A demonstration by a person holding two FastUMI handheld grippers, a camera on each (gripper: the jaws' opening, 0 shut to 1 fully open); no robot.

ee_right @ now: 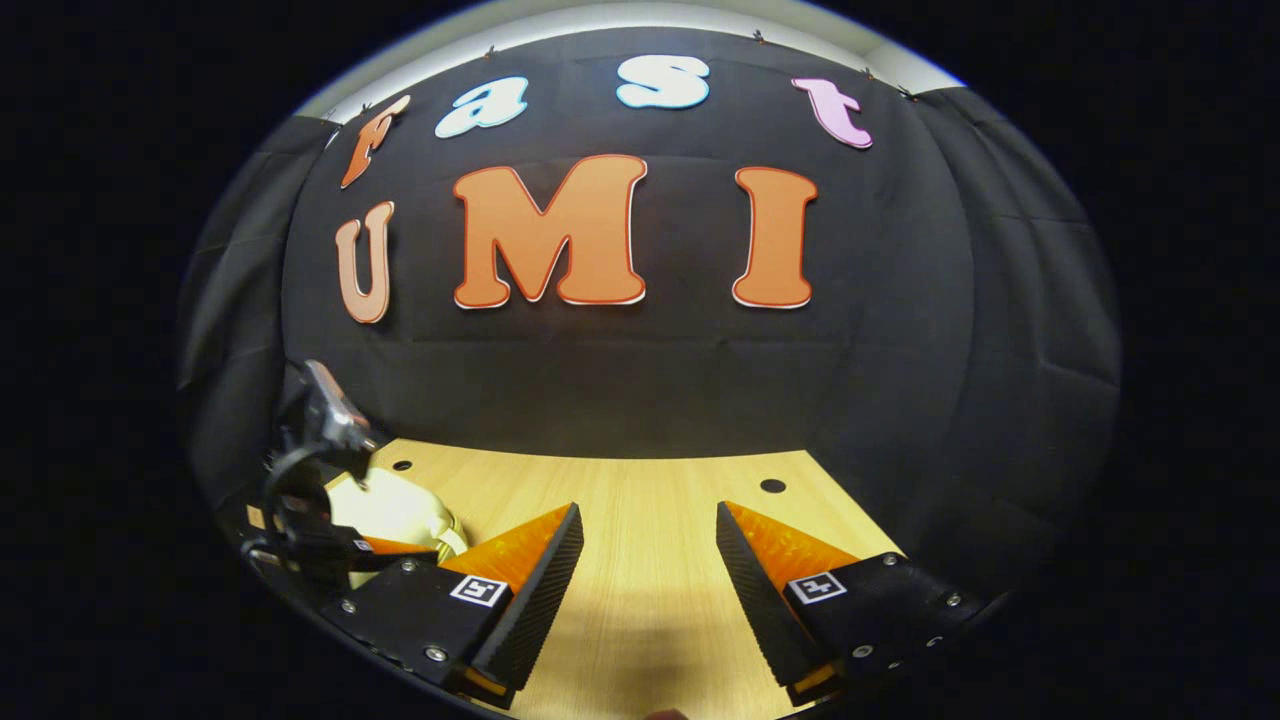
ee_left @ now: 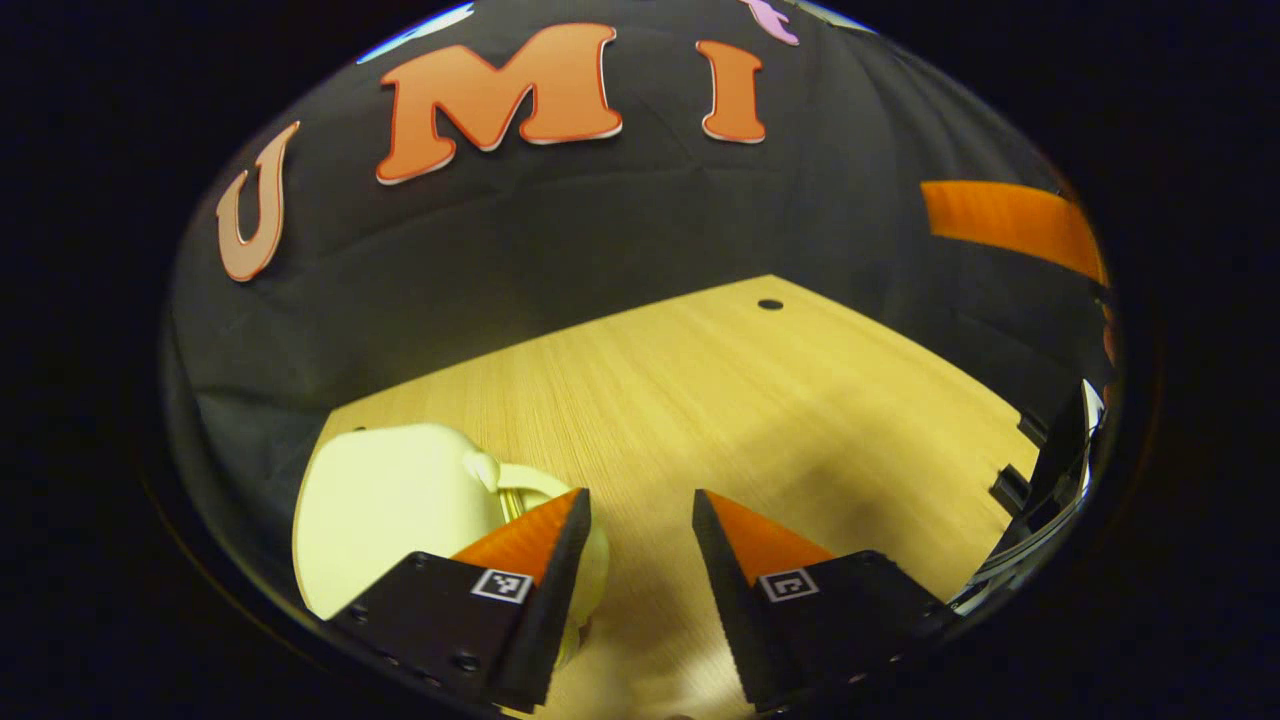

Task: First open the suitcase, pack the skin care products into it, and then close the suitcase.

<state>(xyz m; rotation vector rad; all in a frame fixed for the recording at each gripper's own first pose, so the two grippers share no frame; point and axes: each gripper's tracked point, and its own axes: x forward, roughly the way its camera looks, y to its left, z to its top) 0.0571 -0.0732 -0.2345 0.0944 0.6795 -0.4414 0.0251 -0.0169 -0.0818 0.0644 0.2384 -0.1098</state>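
Two grippers hung over a pale wooden table [ee_right: 640, 500] in a booth walled with black cloth [ee_right: 640, 380]. Light wood grain ran across the tabletop, with small dark round holes [ee_right: 772, 486] near its far edge, where the cloth came down to meet it. At the near left lay a cream-white suitcase [ee_left: 385, 505] — rounded and closed as far as could be seen, with a handle on its right side. Left gripper [ee_left: 640, 530] stood with its jaws wide apart and nothing between them, its left finger [ee_left: 530, 545] in front of the case's right edge. Right gripper [ee_right: 648, 545] was equally wide and empty over bare wood — to its left, the left gripper and the suitcase
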